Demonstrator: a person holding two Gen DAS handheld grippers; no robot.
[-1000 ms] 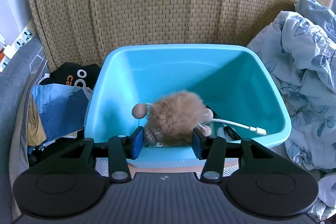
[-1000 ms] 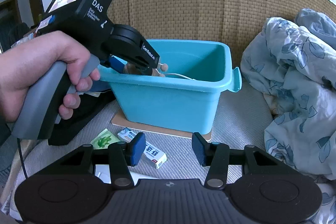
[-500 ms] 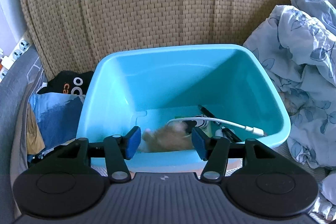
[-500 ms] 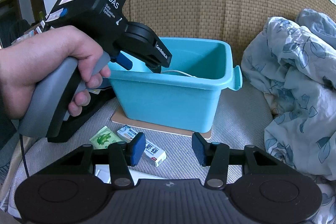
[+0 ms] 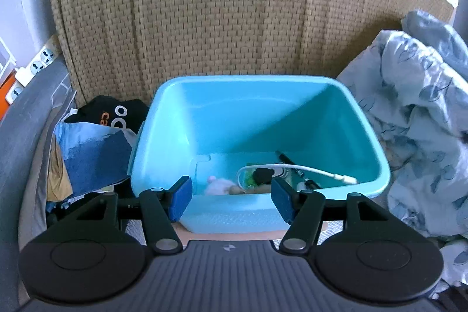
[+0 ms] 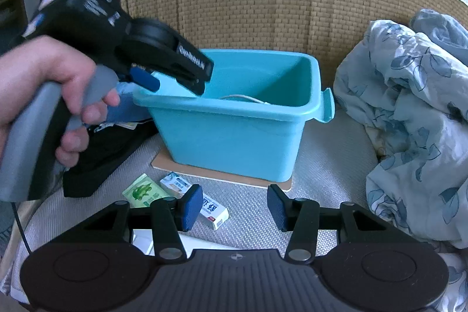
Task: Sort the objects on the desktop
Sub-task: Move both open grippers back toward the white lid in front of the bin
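Right wrist view: small white cardboard box (image 6: 213, 212) lies just beyond the right gripper (image 6: 235, 207).
Long axis runs near-right to far-left; right jaws wide, empty; left gripper (image 5: 231, 202) empty over turquoise plastic tub (image 5: 377, 163).

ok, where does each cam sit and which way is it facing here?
Left wrist: on the left tool, above the turquoise plastic bin's near rim, looking into it toward the woven rattan backrest; own open fingers show.
Right wrist: on the right tool, lower and further back, facing the bin's outside; own fingers, the person's hand holding the left tool.
Shared: bin, backrest, floral blanket.
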